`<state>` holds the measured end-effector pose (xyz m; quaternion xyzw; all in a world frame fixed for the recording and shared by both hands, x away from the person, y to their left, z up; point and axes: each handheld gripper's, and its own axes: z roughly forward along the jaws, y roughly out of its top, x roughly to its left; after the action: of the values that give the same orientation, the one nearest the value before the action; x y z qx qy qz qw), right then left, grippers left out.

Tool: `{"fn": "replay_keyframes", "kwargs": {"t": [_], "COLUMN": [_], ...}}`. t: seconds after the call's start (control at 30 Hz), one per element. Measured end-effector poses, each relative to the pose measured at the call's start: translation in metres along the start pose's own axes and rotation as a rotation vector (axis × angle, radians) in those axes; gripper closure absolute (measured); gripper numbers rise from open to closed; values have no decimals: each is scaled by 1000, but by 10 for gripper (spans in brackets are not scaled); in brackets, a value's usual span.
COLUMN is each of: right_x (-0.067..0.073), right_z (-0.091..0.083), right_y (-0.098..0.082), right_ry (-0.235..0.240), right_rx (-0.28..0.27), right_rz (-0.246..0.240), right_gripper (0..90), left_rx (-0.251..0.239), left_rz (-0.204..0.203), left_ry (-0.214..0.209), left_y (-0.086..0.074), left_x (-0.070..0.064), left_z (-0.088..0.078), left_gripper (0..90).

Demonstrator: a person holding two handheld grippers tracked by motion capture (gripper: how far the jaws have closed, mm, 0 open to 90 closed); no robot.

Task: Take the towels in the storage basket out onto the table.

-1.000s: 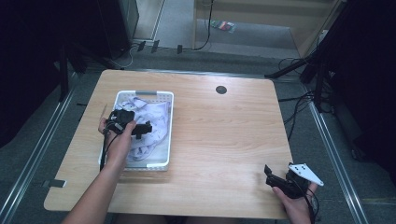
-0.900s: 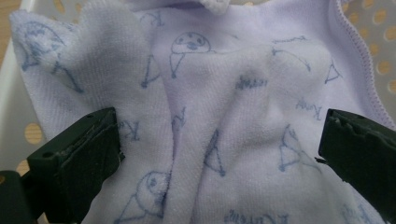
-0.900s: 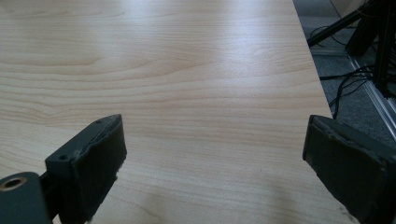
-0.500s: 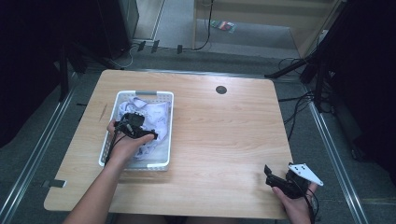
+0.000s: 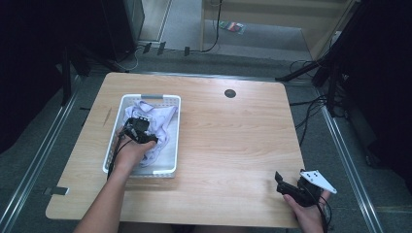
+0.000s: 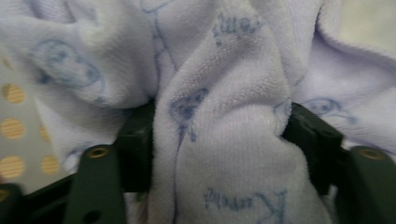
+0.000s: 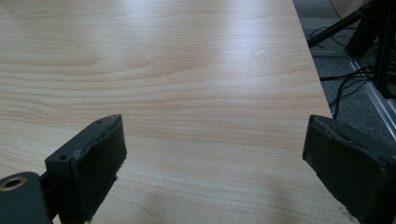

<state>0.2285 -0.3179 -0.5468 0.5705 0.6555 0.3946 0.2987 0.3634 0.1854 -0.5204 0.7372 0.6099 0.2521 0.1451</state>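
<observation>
Inside the white basket (image 5: 116, 160), left gripper (image 5: 141, 137) just closed onto lilac cloth (image 6: 219, 140), right gripper (image 7: 215, 154) wide open.

a round dark grommet (image 5: 230, 93) sits in the wooden table (image 5: 233, 145), cables (image 5: 311, 109) on the floor.

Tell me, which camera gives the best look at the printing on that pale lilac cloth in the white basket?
The left gripper view: the pale lilac terry cloth bulges between the left tongs, so its blue doodles and lettering show. The high view shows it small, crumpled in the white plastic basket. The right gripper view looks across the wooden table.
</observation>
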Motion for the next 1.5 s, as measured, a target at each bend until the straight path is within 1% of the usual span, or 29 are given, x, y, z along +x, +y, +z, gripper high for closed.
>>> {"fn": "replay_keyframes", "kwargs": {"t": [0.07,0.1,0.13,0.2,0.23,0.3,0.37,0.4,0.47,0.5,0.53,0.6,0.63,0.67,0.7,0.73,0.77,0.8,0.87,0.9,0.97,1.0,1.13,1.2,1.3,1.4,1.5], "right_x": [0,0,0,0,0,0,0,0,0,0,0,0,0,0,0,0,0,0,0,0,0,0,0,0,0,0,0], "right_z": [0,0,0,0,0,0,0,0,0,0,0,0,0,0,0,0,0,0,0,0,0,0,0,0,0,0,0], "right_y": [0,0,0,0,0,0,0,0,0,0,0,0,0,0,0,0,0,0,0,0,0,0,0,0,0,0,0], "right_ry": [1,1,1,0,0,0,-1,0,-1,0,0,-1,0,0,0,0,-1,-1,-1,0,-1,0,-1,-1,-1,0,-1], "right_rx": [0,0,0,0,-1,-1,-1,-2,-1,-2,-2,-1,-1,0,0,-1,-1,0,1,0,2,2,2,2,2,2,1], "right_rz": [0,1,0,1,0,0,1,2,5,2,2,1,0,0,0,-1,0,0,1,-1,0,0,0,0,0,0,-1], "right_gripper": [58,58,58,58,58,58,58,58,58,58,58,58,58,58,58,58,58,58,58,58,58,58,58,58,58,58,58], "left_rx": [-5,-2,-7,-18,-20,-33,-43,-60,-102,-123,-140,-171,-179,-198,-202,-217,-233,-239,-278,-283,-317,-326,-383,-423,-465,-493,-511], "left_rz": [-3,-3,-11,-42,-61,-85,-98,-102,-117,-135,-133,-140,-134,-145,-141,-149,-152,-150,-163,-158,-164,-163,-166,-178,-177,-169,-164], "left_ry": [11,4,5,-6,-15,-43,-57,-71,-66,-72,-81,-75,-74,-75,-76,-79,-78,-79,-84,-84,-92,-91,-91,-94,-94,-93,-105], "left_y": [0,0,0,1,2,2,2,3,3,3,3,2,2,2,2,2,2,2,2,2,3,3,7,9,12,15,17], "left_x": [1,2,3,5,7,11,13,14,15,16,17,17,18,18,18,18,19,19,19,19,19,18,17,16,14,12,8], "left_z": [-1,-2,-3,-6,-6,-8,-9,-11,-16,-19,-21,-25,-27,-30,-32,-34,-37,-40,-46,-49,-55,-58,-74,-84,-95,-103,-110], "left_gripper": [452,482,502,553,567,578,585,588,597,599,600,601,601,600,600,600,600,600,599,599,599,598,596,595,595,594,593]}}
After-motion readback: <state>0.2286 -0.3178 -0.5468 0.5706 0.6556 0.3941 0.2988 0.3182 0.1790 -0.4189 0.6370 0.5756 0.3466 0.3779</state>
